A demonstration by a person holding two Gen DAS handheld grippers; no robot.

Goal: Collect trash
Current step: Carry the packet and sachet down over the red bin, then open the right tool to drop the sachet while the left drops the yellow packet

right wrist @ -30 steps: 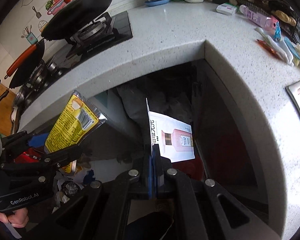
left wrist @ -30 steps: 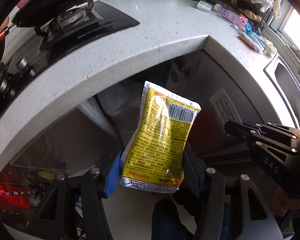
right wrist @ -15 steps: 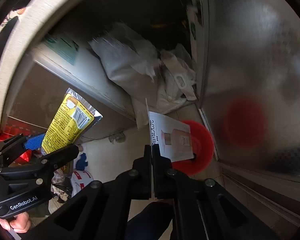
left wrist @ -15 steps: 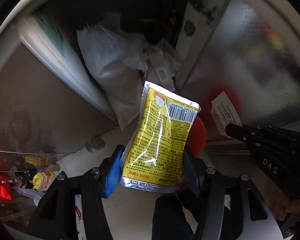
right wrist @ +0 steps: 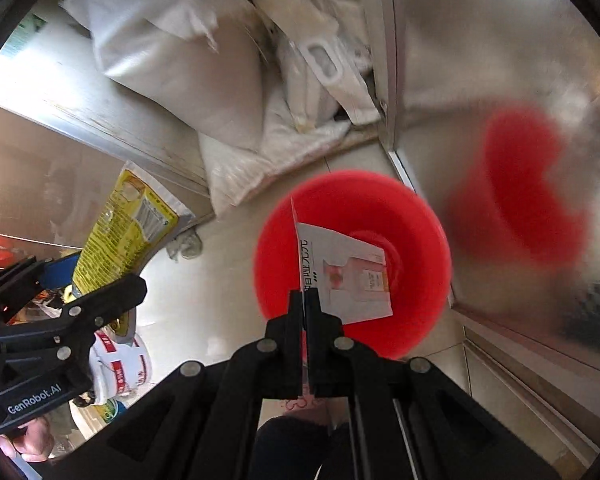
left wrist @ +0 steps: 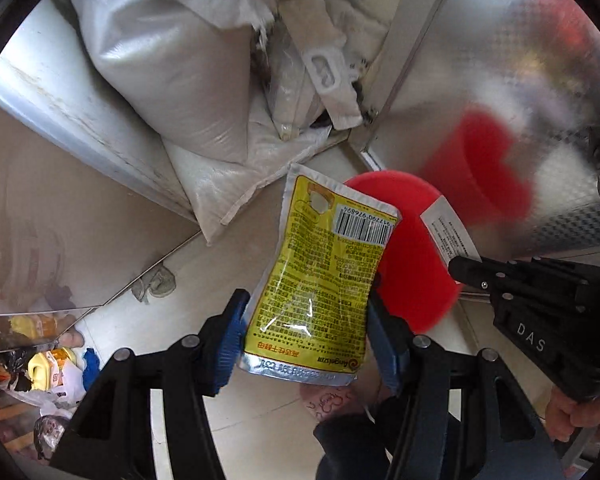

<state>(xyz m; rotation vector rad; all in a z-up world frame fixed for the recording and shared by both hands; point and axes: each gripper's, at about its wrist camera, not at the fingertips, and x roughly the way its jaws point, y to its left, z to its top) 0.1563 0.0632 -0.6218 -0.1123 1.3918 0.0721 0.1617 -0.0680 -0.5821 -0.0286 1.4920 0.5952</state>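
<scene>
Pouch [left wrist: 320,280]: yellow, silver foil edges, dense dark print, white panel with black barcode, red band near bottom. Bin [right wrist: 352,256]: solid bright red, its red reflection blurred on the dimpled silver metal panel [left wrist: 540,80] at right. Card [right wrist: 348,280]: white, pink bottle picture, black lettering, small orange patch. Sacks [left wrist: 180,60] at far left: woven white-grey. Floor tiles [left wrist: 204,280]: cream. Gripper pads [left wrist: 230,344]: blue, on black frames.

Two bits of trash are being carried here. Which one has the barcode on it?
The yellow packet, held by the left gripper. The white card in the right gripper shows a pink bottle instead.
</scene>
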